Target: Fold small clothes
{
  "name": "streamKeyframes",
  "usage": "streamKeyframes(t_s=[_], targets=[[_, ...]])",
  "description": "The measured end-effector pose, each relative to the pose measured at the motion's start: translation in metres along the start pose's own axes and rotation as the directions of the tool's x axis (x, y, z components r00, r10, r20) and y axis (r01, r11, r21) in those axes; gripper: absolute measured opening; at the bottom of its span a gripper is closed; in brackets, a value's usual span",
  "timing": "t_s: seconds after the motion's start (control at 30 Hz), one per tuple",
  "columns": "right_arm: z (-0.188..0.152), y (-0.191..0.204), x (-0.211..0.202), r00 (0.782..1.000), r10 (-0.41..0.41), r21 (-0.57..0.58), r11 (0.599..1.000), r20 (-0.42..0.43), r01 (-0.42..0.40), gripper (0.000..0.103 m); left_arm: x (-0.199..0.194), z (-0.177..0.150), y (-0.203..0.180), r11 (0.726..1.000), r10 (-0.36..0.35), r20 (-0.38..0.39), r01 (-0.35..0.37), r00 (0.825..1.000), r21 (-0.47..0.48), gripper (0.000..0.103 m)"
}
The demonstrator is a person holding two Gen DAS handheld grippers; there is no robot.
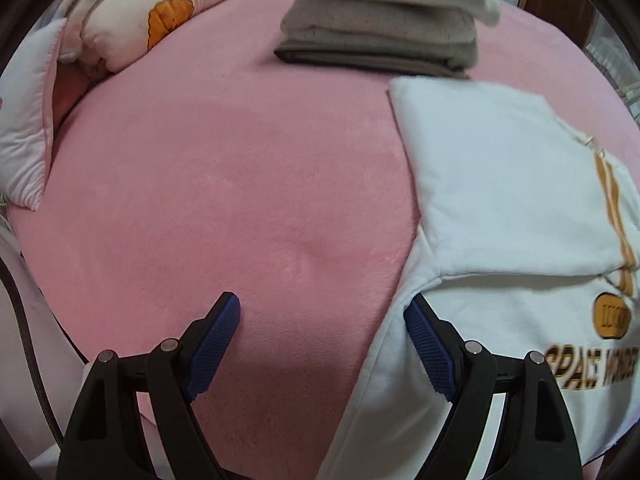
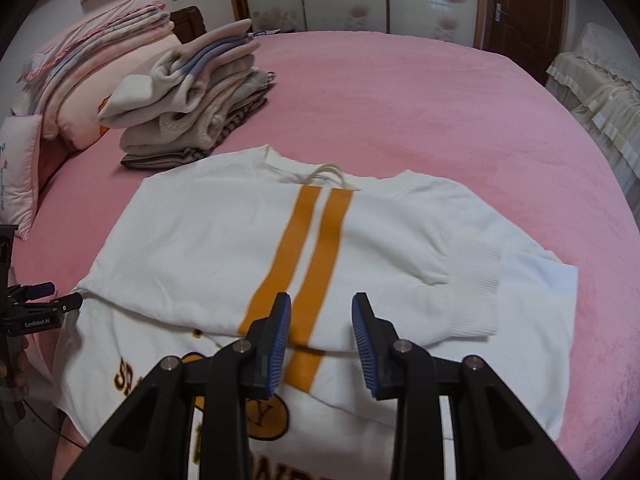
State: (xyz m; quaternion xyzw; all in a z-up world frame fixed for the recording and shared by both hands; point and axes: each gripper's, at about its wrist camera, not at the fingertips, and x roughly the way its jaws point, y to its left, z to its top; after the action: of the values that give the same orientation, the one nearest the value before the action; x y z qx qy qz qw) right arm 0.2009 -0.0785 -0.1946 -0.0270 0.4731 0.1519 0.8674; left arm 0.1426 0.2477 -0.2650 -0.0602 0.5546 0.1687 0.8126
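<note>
sweatshirt (image 2: 200, 240) lies half folded, orange-striped.

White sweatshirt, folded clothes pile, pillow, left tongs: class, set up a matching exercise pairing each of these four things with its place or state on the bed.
Column 1:
1. white sweatshirt
2. pile of folded clothes
3. cookie-print pillow
4. left tongs

Column 2:
A. stacked beyond the sweatshirt's collar
B. open, at the sweatshirt's left edge
C. spread on the pink bedspread, sleeves folded in
D. at the far left of the bed

Pairs: 1-C, 2-A, 3-D, 4-B
</note>
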Motion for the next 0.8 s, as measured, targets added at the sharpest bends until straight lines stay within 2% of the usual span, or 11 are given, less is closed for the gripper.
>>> streamKeyframes(t_s=[0.13,0.3,0.43,0.53,0.67,0.7,0.73,0.8], targets=[[0.001,0.007,-0.001,1.000,0.028,-0.004,1.000,0.008,-0.028,0.032,-0.022,0.012,-0.019,0.999,-0.029,0.065,0.027,0.997,0.039,0.083],[0.005,0.016,0.004,0.997,0.074,0.007,0.997,0.002,-0.074,0.032,-0.043,0.029,-0.050,0.988,-0.153,0.131,0.148,0.979,0.052,0.083],[0.002,0.029,0.014,0.995,0.100,-0.013,0.995,-0.012,-0.100,0.032,-0.027,0.047,-0.078,0.972,-0.234,0.131,0.228,0.963,0.061,0.083],[-0.001,0.027,0.029,0.994,0.101,-0.003,0.995,-0.042,-0.101,0.032,0.001,0.048,-0.090,0.969,-0.246,0.077,0.244,0.966,0.044,0.083],[-0.018,-0.001,0.041,0.997,0.024,0.027,0.999,-0.075,-0.022,0.031,0.032,0.037,-0.084,0.983,-0.182,0.027,0.181,0.983,0.032,0.083],[-0.021,-0.014,0.041,0.997,0.010,0.046,0.999,-0.078,-0.007,0.029,0.037,0.036,-0.079,0.987,-0.158,0.028,0.157,0.987,0.029,0.083],[-0.023,-0.025,0.039,0.997,0.017,0.063,0.998,-0.078,-0.012,0.020,0.041,0.036,-0.074,0.986,-0.168,0.025,0.168,0.985,0.021,0.083],[-0.029,-0.050,0.036,0.996,-0.011,0.100,0.995,-0.083,0.019,0.014,0.045,0.036,-0.062,0.979,-0.203,0.035,0.203,0.979,-0.009,0.083]])
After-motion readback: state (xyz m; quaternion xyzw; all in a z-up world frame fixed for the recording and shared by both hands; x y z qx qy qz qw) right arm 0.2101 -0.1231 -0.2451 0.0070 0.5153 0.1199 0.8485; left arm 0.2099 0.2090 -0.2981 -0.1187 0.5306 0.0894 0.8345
